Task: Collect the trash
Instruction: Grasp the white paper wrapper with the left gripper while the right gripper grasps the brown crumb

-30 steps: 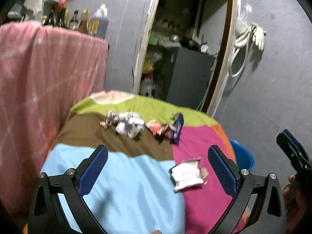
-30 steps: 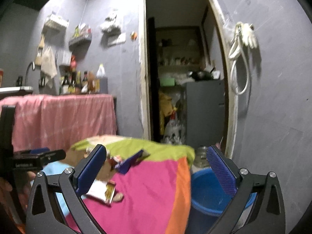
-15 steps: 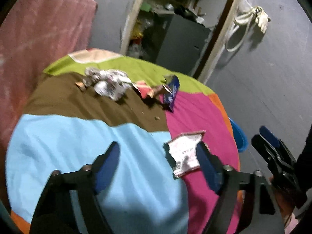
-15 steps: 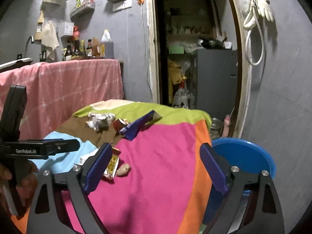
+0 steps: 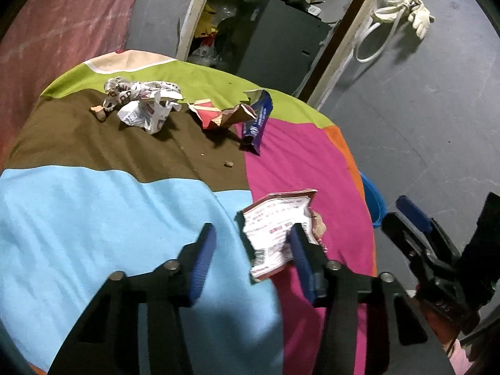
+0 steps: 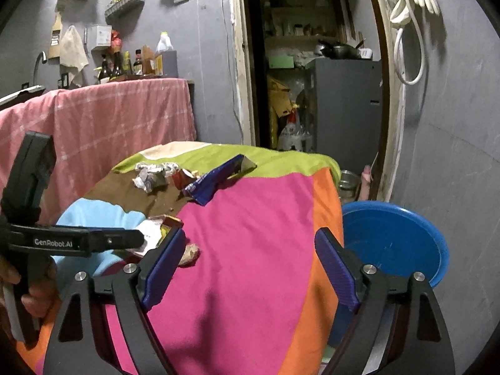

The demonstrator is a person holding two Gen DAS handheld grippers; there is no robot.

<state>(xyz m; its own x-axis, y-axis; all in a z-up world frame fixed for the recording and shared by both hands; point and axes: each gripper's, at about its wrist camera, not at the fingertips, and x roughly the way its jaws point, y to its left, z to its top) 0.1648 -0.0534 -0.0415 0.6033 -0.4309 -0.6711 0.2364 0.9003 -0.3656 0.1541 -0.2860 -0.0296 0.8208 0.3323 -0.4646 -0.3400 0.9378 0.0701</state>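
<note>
A torn white-and-red packet (image 5: 275,225) lies flat on the round table's patchwork cloth (image 5: 93,218), where blue meets pink. My left gripper (image 5: 251,250) hovers just over it with its jaws closing. The right finger covers the packet's near edge, the left finger stands clear of it, and nothing is pinched. Farther back lie crumpled white paper (image 5: 143,106), a red wrapper (image 5: 212,115) and a blue wrapper (image 5: 257,118). My right gripper (image 6: 250,262) hangs over the pink patch, its jaws wide and closing slightly, with nothing between them.
A blue basin (image 6: 393,240) sits low beside the table's right edge. A brownish scrap (image 6: 189,253) lies next to the packet. A pink-draped counter (image 6: 109,118) with bottles stands on the left. Behind the table is an open doorway with a grey cabinet (image 6: 343,106).
Both grippers have sunk toward the table and tipped downward. The left jaws have narrowed a lot and come over the white-and-red packet. The right jaws have narrowed a little.
</note>
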